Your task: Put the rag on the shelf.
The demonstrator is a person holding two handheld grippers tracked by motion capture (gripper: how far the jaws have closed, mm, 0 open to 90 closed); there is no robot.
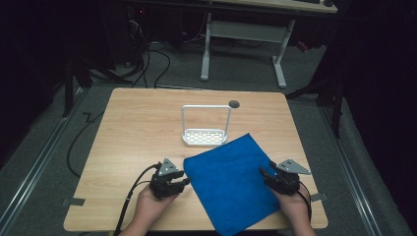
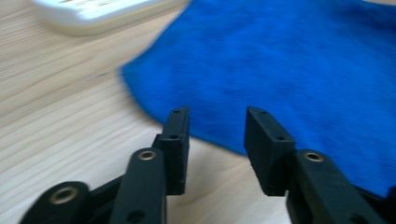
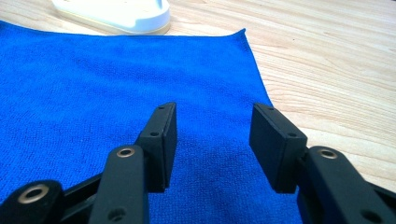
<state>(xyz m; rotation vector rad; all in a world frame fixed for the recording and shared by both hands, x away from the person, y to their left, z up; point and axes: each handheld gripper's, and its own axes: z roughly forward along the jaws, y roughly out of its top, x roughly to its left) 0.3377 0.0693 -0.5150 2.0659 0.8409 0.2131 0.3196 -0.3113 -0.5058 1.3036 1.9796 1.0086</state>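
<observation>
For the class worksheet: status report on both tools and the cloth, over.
Left tool open at the flat blue microfibre cloth. Right tool open over its right edge. White perforated rack touches far corner.

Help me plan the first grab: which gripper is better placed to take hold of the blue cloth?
Probably the right gripper: its open jaws already stand over the blue cloth near its right edge. The left gripper, also open, sits on bare table just short of the cloth's left edge.

A cloth [image 1: 231, 181] lies on the table [image 1: 133, 128], a rack [image 1: 205, 136] just behind it, tongs at both sides.
</observation>
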